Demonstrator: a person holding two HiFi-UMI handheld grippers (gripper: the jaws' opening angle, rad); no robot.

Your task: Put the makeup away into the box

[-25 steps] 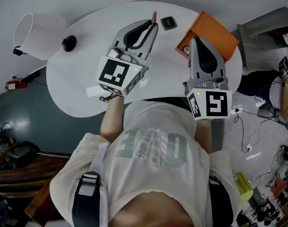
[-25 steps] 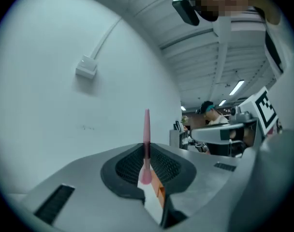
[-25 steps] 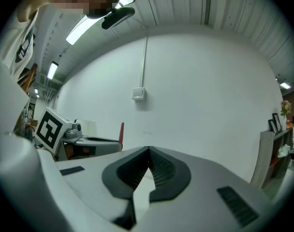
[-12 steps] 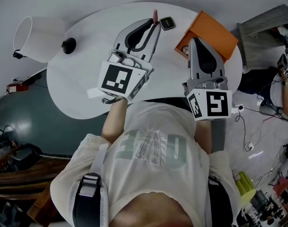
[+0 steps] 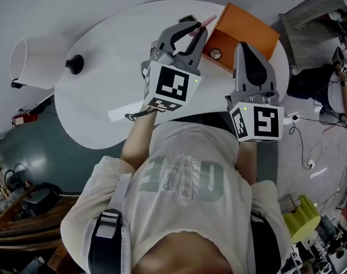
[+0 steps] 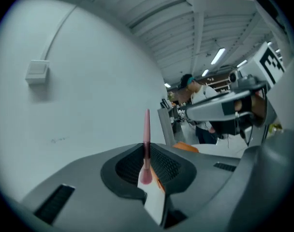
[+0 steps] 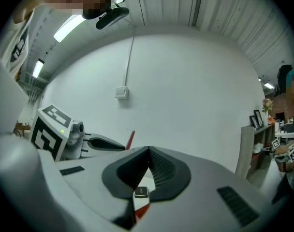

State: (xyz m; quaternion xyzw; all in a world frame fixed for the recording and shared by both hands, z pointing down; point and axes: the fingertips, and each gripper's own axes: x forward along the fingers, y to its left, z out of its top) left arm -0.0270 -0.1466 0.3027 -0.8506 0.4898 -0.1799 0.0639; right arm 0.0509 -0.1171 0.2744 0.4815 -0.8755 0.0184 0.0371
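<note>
Black compact lies beside the orange box, near the pink stick.

We are looking down on a white table that is carrying an orange box. A pink makeup stick is showing at the grey left gripper, whose pads are showing black and ribbed. The right gripper is wearing the same grey and black. The left marker cube and the right marker cube are both showing black squares on white. A dark compact and a black rounded thing are lying on the white. We are wearing a cream shirt with pale green letters. A yellow-green block is showing low at the right.
</note>
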